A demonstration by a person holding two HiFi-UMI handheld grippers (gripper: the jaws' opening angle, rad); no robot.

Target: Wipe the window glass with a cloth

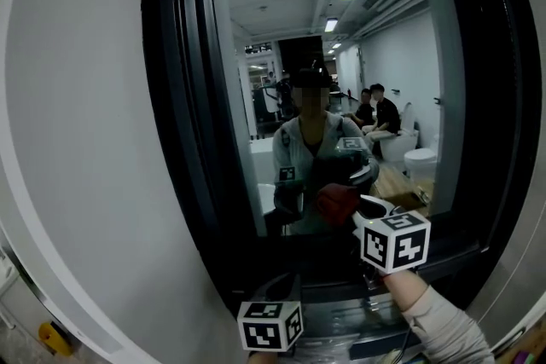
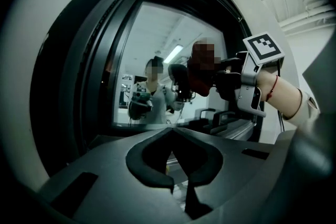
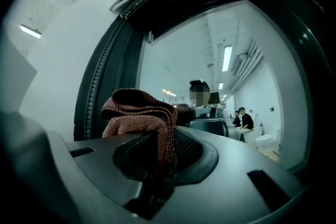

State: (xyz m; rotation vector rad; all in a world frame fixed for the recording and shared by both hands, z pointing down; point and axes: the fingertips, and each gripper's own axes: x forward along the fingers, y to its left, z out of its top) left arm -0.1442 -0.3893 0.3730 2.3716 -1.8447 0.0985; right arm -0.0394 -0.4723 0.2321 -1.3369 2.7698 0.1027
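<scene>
The window glass (image 1: 290, 30) sits in a black frame (image 1: 183, 98) and mirrors a person and a lit room. My right gripper (image 1: 351, 205) is shut on a bunched red-brown cloth (image 1: 336, 202), held up at the lower part of the pane. In the right gripper view the cloth (image 3: 139, 113) bulges over the jaws of the right gripper (image 3: 160, 144), close to the glass (image 3: 210, 60). My left gripper (image 1: 284, 286) hangs lower, near the sill, shut with nothing in it. The left gripper view shows its closed jaws, the left gripper (image 2: 170, 132), and the cloth (image 2: 199, 84) to the upper right.
A white wall (image 1: 77, 141) runs left of the frame. Below the pane lies a metal sill track (image 1: 341, 321). A small yellow object (image 1: 53, 338) is at the bottom left corner. A sleeve (image 1: 439, 321) comes in from the lower right.
</scene>
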